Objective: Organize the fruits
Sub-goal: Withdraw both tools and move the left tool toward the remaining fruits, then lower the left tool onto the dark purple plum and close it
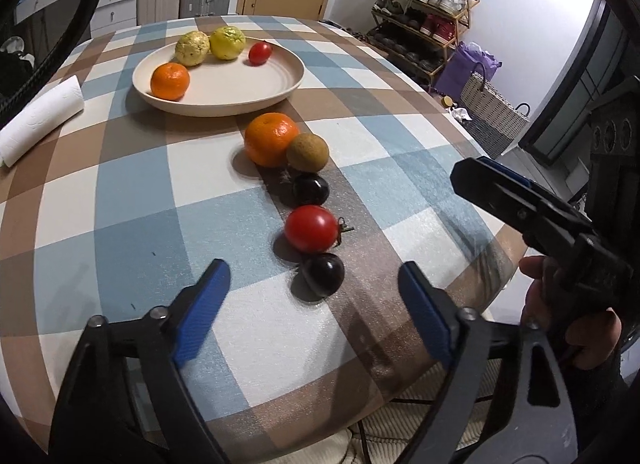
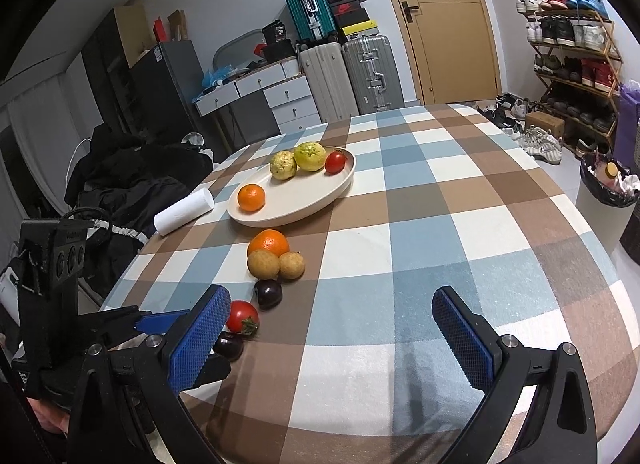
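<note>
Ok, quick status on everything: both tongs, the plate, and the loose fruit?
Left tongs: open, empty.
Right tongs: open, empty.
Plate: holds four fruits, room left.
Loose orange: on the cloth, touching a brown fruit.
Loose tomato: on the cloth, stem attached.
Two dark fruits: on the cloth, not yet plated.

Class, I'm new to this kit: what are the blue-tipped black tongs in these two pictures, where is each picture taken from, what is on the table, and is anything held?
There is no robot: a person holds two hand-held grippers, each carrying a wide-angle camera looking along its fingers. One picture comes from the left gripper, the other from the right gripper. Both are open and hold nothing. On the checked tablecloth a cream plate holds a tangerine, two yellow fruits and a tomato. Loose fruit in front of it includes an orange, a red tomato and a dark plum-like fruit. A paper roll lies beside the plate.
</note>
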`<act>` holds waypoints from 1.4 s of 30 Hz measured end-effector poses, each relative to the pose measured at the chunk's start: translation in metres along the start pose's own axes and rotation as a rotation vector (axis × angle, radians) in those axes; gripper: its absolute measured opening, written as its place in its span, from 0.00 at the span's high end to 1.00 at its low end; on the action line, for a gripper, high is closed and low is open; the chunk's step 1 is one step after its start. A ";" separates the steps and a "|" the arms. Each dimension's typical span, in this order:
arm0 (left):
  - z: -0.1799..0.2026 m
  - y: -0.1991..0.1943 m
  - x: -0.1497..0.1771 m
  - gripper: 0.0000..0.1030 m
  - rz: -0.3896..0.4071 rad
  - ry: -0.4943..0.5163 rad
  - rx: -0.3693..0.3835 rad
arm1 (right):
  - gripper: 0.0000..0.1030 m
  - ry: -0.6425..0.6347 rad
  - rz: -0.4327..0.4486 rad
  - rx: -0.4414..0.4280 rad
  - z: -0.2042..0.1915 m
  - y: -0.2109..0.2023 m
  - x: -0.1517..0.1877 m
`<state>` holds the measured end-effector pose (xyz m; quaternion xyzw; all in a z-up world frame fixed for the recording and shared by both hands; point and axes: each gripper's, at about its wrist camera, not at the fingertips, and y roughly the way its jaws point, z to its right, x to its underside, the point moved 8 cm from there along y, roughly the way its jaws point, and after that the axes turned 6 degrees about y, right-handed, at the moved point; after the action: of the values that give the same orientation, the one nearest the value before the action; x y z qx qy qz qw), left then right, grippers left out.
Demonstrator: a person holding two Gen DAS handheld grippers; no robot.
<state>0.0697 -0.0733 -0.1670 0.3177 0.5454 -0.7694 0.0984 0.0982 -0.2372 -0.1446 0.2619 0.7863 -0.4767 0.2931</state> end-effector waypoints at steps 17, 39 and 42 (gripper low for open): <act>0.007 0.013 0.004 0.75 -0.042 0.021 0.045 | 0.00 0.017 -0.001 0.003 0.008 0.000 0.003; -0.003 -0.008 0.000 0.81 0.018 0.021 0.086 | 0.00 0.022 -0.040 -0.020 -0.003 0.009 0.012; -0.011 -0.013 0.001 0.81 0.032 0.006 0.090 | 0.00 0.008 -0.052 -0.030 -0.010 0.012 0.015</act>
<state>0.0671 -0.0586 -0.1595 0.3327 0.5054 -0.7905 0.0947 0.0936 -0.2212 -0.1586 0.2386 0.8010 -0.4715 0.2813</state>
